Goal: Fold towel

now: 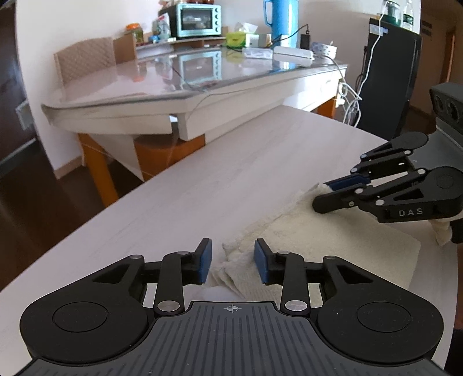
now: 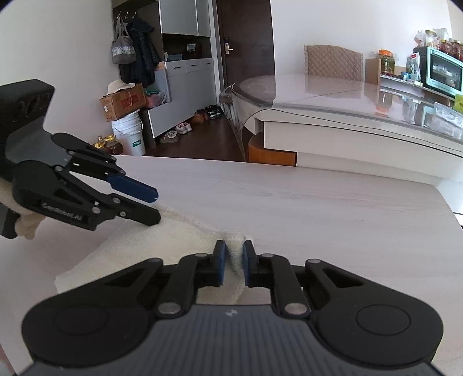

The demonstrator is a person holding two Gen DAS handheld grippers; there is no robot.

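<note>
1. In the left wrist view the left gripper [image 1: 233, 261] fills the 6 o'clock edge, its jaws parted, with a clear gap on each side of the crumpled towel corner that lies between the blue pads [image 1: 205, 261]; nothing is pinched.
2. The towel [image 1: 303, 234], cream and fluffy, lies flat on the pale table [image 1: 202, 185], spreading from the left gripper toward 3 o'clock.
3. At 3 o'clock of that view the right gripper [image 1: 321, 193] reaches in from the side, its fingertips at the towel's far edge.
4. In the right wrist view the right gripper [image 2: 234, 257] sits at 6 o'clock, jaws drawn narrow and pressing a raised tuft of towel [image 2: 202, 240] between the blue pads.
5. At 9 o'clock there, the left gripper [image 2: 154, 206] points in with its two fingers apart, the lower one touching the towel's edge.
6. The table's [image 2: 318, 208] bare top runs on toward 12 o'clock.
7. Beyond it stands a glass-topped dining table [image 1: 150, 84] with a teal toaster oven [image 1: 198, 20] at its back and a blue jug [image 1: 279, 20] toward 1 o'clock.
8. Farthest in the right wrist view, at 11 o'clock, a white bucket [image 2: 130, 133] bears a cardboard box [image 2: 123, 102] and a hat.
</note>
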